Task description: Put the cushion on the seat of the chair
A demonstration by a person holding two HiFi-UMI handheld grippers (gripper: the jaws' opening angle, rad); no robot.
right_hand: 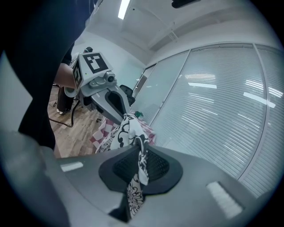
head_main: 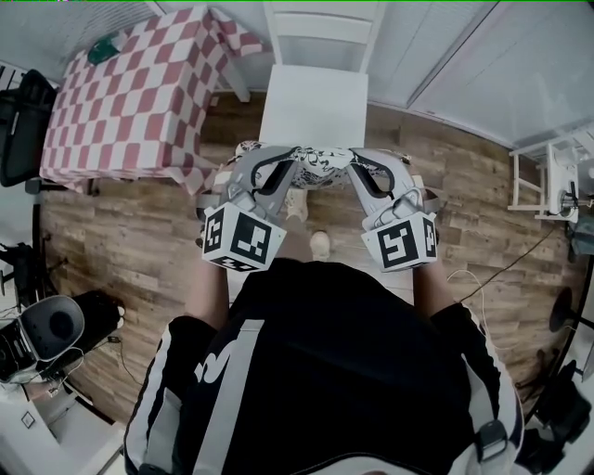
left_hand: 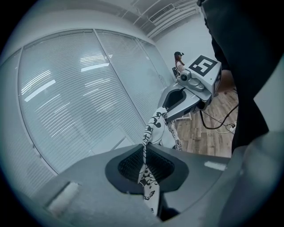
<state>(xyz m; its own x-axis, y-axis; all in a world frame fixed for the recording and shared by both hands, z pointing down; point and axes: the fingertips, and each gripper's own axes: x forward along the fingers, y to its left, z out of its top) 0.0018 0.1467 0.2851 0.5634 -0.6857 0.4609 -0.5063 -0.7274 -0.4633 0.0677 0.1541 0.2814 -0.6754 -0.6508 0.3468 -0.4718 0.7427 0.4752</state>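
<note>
The left gripper (left_hand: 144, 154) has its jaws pressed together on an edge of the black-and-white patterned cushion (left_hand: 151, 126), which stretches up to the right gripper (left_hand: 163, 113) pinching it too, with pale window blinds (left_hand: 75, 97) behind and wooden floor (left_hand: 213, 138) at right.

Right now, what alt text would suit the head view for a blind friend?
Seen from above, a person holds a black-and-white patterned cushion between the left gripper and the right gripper, both shut on it, in front of a white chair with a bare seat. A checked table stands left.
</note>
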